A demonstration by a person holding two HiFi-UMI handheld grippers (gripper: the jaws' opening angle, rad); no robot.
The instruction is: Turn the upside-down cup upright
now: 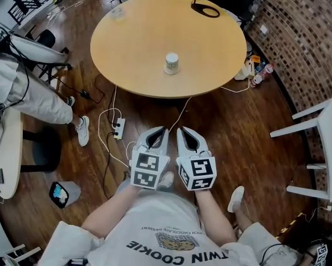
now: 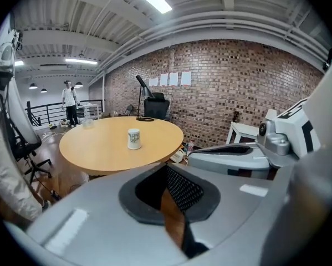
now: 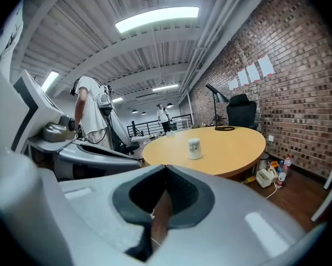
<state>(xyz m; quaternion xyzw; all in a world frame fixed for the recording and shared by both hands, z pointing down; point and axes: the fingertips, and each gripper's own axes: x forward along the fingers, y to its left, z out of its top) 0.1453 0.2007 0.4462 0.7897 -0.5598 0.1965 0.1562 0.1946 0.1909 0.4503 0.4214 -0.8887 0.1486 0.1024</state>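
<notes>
A white paper cup [image 1: 171,62] with a printed band stands upside down, wide end down, near the front middle of the round wooden table [image 1: 138,37]. Both grippers hang side by side over the floor, well short of the table's near edge. My left gripper [image 1: 161,131] has its jaws together with nothing between them, and so does my right gripper [image 1: 182,131]. In the left gripper view the cup [image 2: 134,138] sits far ahead beyond the closed tips [image 2: 166,168]. The right gripper view shows the cup [image 3: 194,148] likewise distant past its closed tips [image 3: 166,168].
A black ring-shaped lamp base [image 1: 205,10] and a clear cup [image 1: 117,11] sit at the table's far side. A power strip with cables [image 1: 119,127] lies on the floor under the near edge. A white chair [image 1: 321,143] stands right, a seated person [image 1: 27,93] left, bottles [image 1: 260,73] by the brick wall.
</notes>
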